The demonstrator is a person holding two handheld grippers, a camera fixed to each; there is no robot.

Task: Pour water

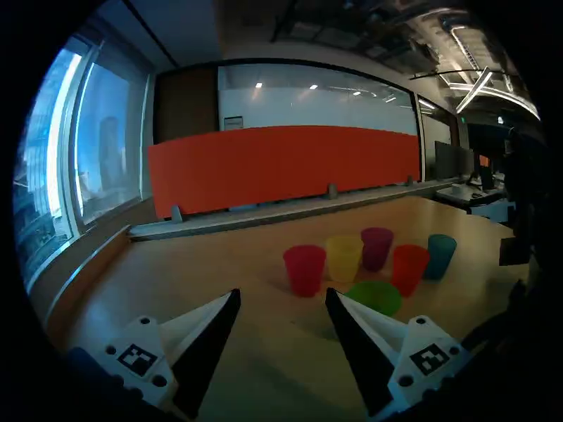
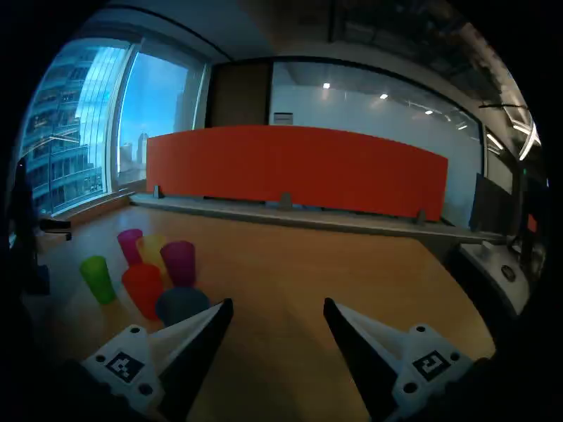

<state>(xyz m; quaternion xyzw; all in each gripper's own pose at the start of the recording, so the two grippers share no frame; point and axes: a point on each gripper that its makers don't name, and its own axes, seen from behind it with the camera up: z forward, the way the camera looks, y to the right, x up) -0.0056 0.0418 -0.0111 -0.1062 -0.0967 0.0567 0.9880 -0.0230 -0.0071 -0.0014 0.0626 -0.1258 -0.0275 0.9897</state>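
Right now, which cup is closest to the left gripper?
The green cup. It sits in front, just past the left gripper; the red cup, yellow cup, purple cup, orange cup and blue cup stand behind it.

The left hand-held gripper [image 1: 282, 301] has its fingers spread apart, gripping nothing; the right hand-held gripper [image 2: 278, 309] likewise gapes, unladen.

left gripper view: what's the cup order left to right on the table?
pinkish-red cup -> yellow cup -> purple cup -> orange-red cup -> teal cup. The green cup is left out: it sits nearer, straddling the yellow and purple cups.
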